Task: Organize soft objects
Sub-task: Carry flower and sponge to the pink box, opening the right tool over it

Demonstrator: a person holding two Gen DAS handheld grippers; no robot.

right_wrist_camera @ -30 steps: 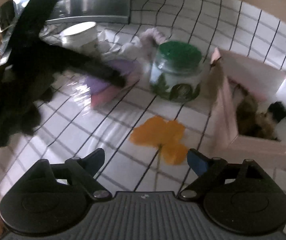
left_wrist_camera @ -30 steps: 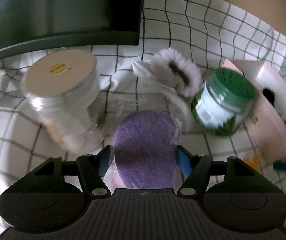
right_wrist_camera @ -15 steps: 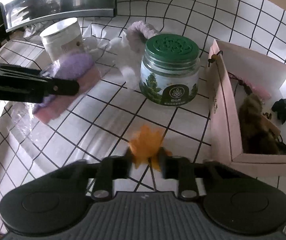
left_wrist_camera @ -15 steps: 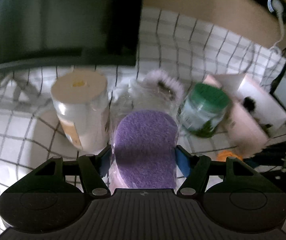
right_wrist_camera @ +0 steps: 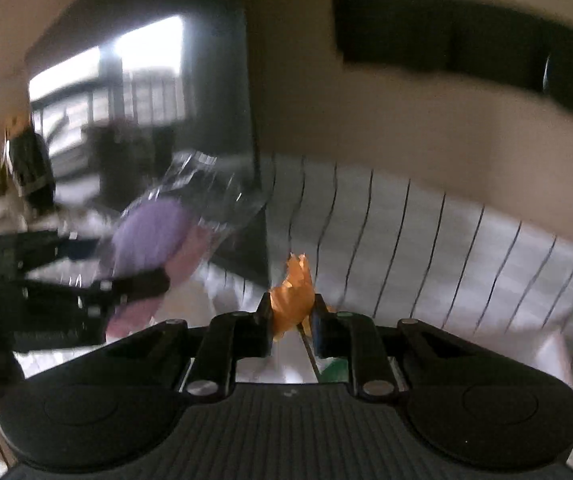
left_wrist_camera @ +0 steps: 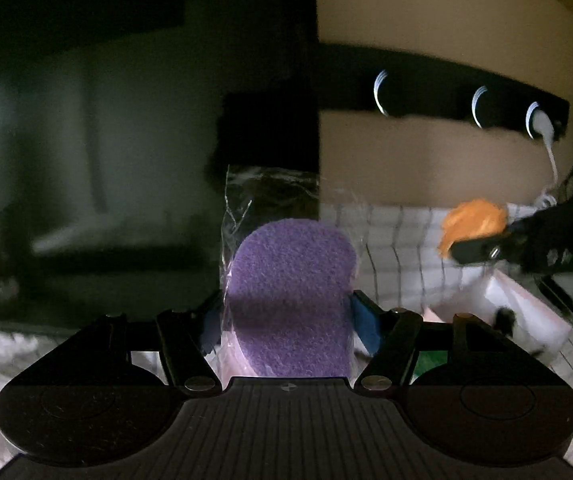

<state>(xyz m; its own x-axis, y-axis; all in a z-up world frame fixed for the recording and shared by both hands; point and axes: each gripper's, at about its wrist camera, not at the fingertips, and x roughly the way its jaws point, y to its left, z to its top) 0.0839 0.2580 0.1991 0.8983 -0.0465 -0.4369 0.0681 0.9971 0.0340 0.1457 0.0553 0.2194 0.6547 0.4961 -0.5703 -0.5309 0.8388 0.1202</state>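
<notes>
— Grippers? We see the left gripper (left_wrist_camera: pixel 286 320) clamped on the purple sponge (left_wrist_camera: pixel 292 300) in clear wrap, raised above the checked cloth (left_wrist_camera: pixel 398 256).
— Right gripper (right_wrist_camera: pixel 290 320) pinches the orange piece (right_wrist_camera: pixel 292 300); we see both aloft.

Pink box (left_wrist_camera: pixel 526 312) blurred, partly hidden

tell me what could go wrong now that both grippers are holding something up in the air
1. The right gripper pinches only the lower edge of the thin orange piece; it may slip free.
2. The left gripper holds the purple pad through a loose clear wrapper, so the pad could slide inside it.
3. In the right wrist view the two grippers hang close together and could bump.
</notes>
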